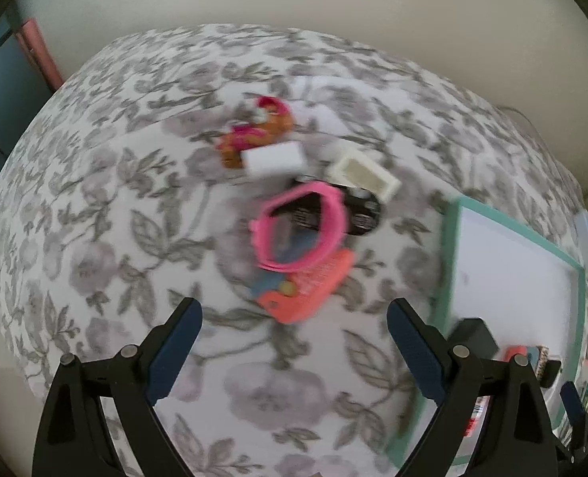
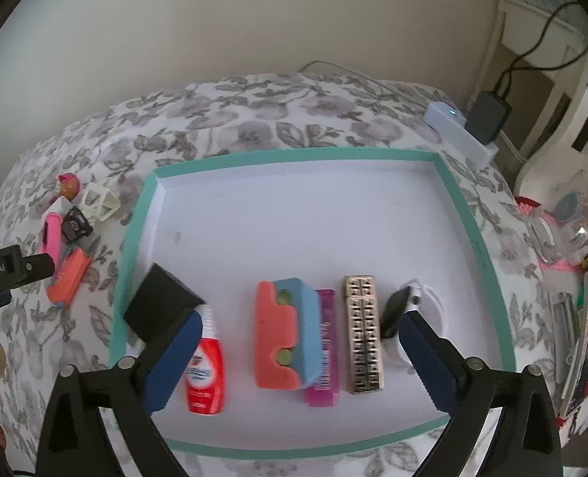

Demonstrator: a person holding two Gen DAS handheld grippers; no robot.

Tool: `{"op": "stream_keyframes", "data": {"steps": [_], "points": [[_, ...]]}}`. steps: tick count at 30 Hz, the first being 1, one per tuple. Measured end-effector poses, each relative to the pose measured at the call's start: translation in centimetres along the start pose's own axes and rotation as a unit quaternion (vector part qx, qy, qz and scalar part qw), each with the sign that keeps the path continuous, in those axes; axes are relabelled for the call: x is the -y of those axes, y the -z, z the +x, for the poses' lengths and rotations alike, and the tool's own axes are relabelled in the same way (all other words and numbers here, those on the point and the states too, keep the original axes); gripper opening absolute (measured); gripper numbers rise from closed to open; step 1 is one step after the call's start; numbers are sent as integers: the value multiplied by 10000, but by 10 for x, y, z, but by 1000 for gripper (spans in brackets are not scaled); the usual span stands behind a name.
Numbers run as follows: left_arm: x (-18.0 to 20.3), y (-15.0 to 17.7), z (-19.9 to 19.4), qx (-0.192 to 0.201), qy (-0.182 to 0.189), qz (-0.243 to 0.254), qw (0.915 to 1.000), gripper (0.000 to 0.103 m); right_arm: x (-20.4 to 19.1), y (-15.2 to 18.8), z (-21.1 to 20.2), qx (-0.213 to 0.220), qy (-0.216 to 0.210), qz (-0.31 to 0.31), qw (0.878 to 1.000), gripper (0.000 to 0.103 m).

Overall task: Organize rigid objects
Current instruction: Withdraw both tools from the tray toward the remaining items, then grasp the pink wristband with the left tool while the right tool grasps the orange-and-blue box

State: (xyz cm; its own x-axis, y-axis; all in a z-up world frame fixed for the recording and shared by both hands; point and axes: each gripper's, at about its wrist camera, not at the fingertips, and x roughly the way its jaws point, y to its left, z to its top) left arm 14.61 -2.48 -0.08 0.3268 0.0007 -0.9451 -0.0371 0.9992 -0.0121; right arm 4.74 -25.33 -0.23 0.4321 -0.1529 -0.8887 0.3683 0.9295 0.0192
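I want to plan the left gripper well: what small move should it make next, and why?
Probably lower the open left gripper onto the orange block just ahead of its fingertips. Nothing is between its jaws, and that block lies nearest, outside the teal-rimmed tray.

Here are the left tongs (image 1: 294,351): two black, angular arms spreading like an A-frame, each ending in a dark navy-blue pad (image 1: 174,351) with a finely ribbed inner face. Round silver pivot pins gleam at the joints, two on each side. The right tongs (image 2: 300,361) match them exactly, black frame, navy pads, the same silver pins. At the right view's left edge, the other tool's black body carries white lettering reading "Robot.AI".
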Motion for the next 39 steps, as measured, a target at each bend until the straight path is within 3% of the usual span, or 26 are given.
{"op": "stream_keyframes", "data": {"steps": [12, 18, 29, 39], "points": [[-102, -24, -3, 155, -348, -943, 9948, 94, -76, -6, -7, 266, -644, -306, 9971, 101], [-129, -29, -2, 201, -337, -1152, 9926, 94, -114, -7, -7, 347, -904, -596, 9935, 101], [-98, -47, 21, 145, 366, -693, 9968, 94, -144, -14, 11, 288, -842, -982, 9912, 101], [-64, -46, 59, -224, 585, -323, 9975, 94, -145, -23, 30, 196, -850, -967, 9915, 101]]}}
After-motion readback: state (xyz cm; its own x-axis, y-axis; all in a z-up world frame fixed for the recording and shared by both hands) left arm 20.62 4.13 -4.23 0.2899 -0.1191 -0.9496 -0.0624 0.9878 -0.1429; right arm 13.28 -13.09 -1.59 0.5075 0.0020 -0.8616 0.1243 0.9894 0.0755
